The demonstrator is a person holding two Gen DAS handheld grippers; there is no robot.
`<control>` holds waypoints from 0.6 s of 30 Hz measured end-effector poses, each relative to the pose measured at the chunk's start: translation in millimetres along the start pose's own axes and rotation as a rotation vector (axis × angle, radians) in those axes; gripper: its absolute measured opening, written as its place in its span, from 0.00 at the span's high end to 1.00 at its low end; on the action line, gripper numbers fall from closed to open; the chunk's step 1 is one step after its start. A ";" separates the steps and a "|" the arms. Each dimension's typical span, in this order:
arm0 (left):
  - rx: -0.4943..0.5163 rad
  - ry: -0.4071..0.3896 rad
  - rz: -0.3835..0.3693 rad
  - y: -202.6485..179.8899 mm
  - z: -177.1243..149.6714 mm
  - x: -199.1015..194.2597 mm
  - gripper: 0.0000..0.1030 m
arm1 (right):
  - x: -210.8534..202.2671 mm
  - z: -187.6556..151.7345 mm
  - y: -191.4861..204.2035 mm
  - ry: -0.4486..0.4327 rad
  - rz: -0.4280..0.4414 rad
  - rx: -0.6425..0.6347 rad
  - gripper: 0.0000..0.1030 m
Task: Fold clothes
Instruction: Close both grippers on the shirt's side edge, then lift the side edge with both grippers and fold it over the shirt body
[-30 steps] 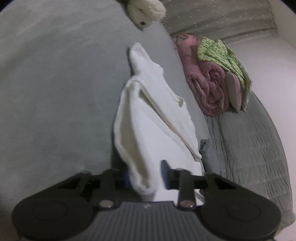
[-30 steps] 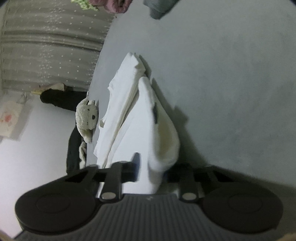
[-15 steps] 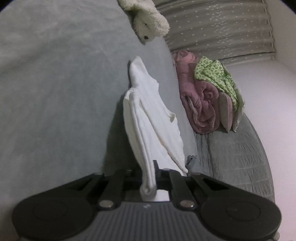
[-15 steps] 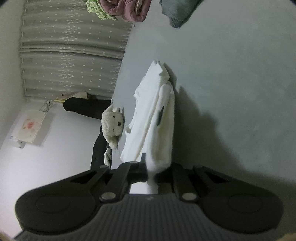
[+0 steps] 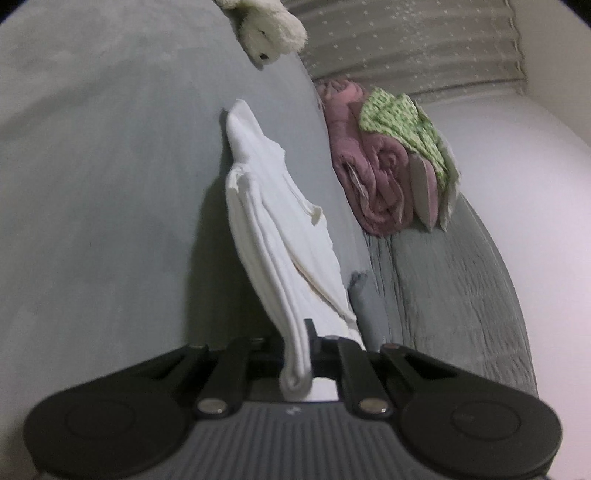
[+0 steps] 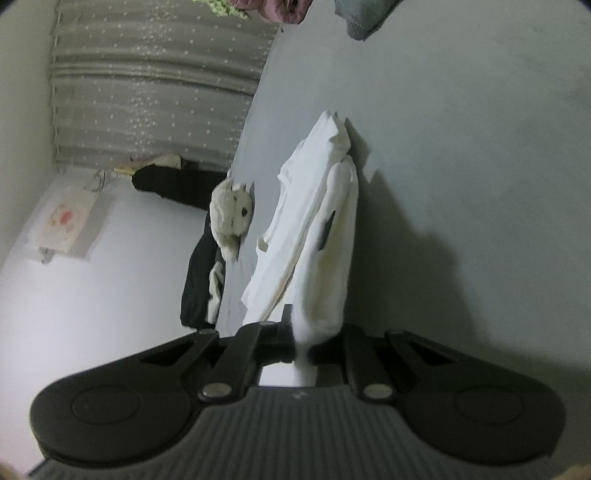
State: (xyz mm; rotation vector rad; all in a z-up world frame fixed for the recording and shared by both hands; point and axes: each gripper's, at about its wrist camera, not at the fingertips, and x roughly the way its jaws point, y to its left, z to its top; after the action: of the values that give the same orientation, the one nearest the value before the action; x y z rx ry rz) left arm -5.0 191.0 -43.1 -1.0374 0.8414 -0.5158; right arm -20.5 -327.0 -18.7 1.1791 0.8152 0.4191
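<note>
A white garment (image 5: 273,221) lies partly folded on the grey bed (image 5: 92,184) and rises toward both cameras. My left gripper (image 5: 300,343) is shut on one bunched edge of it, the cloth pinched between the black fingers. In the right wrist view the same white garment (image 6: 317,229) hangs from my right gripper (image 6: 308,339), which is shut on another bunched edge. Its far end rests on the bed (image 6: 480,147). The fingertips are hidden by the cloth in both views.
A rolled pink blanket (image 5: 362,166) with a green patterned cloth (image 5: 406,125) lies at the bed's right side. A cream plush toy (image 5: 269,26) sits at the bed's far edge, also seen as the plush toy (image 6: 232,218). Dark clothing (image 6: 195,288) hangs off the bed; a curtain (image 6: 147,85) is behind.
Both grippers closed on the garment's near edges and lifted them, drawing the cloth up and narrower. The views tilted up, showing more curtain and wall.
</note>
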 end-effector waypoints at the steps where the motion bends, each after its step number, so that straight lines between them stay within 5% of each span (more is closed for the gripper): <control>1: 0.010 0.010 -0.003 0.8 -2.8 -2.7 0.93 | -3.0 -3.8 -0.5 0.009 -0.002 -0.007 0.91; 18: 0.125 0.217 0.037 27.5 -21.3 -1.2 0.87 | -19.8 -30.1 -31.5 0.114 -0.088 -0.016 0.91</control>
State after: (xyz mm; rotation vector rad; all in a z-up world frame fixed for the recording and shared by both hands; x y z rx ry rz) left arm -23.1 192.5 -72.7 -0.8593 1.0049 -0.6493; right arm -59.6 -332.1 -45.7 1.1079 0.9568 0.4228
